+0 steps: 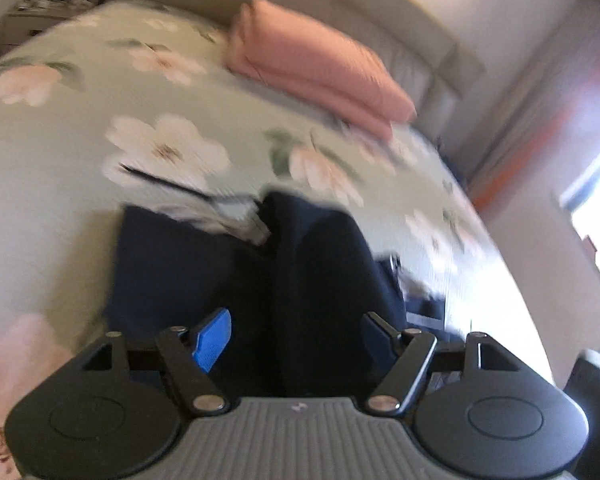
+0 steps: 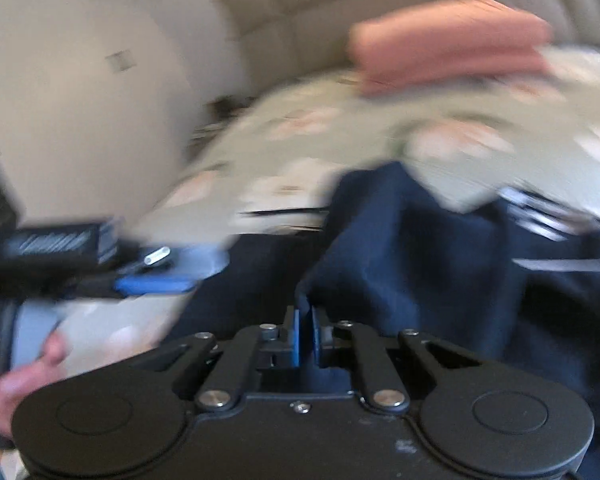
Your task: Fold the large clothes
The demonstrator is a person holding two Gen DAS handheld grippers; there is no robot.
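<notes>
Both tongs worked low over the floral bedspread (image 1: 60,152): the left gripper (image 1: 296,334) gaped wide around a navy garment (image 1: 204,264) fold at six o'clock, gripping nothing; the right gripper (image 2: 305,336) pinched it tight. Pink folded cloth (image 1: 316,68) sat at twelve o'clock.

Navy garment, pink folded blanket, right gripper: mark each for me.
navy garment (image 1: 324,264), left wrist view, on the raised fold in the middle.
pink folded blanket (image 1: 316,68), left wrist view, on its top face.
right gripper (image 2: 305,334), right wrist view, between the blue pads pinching navy cloth.
</notes>
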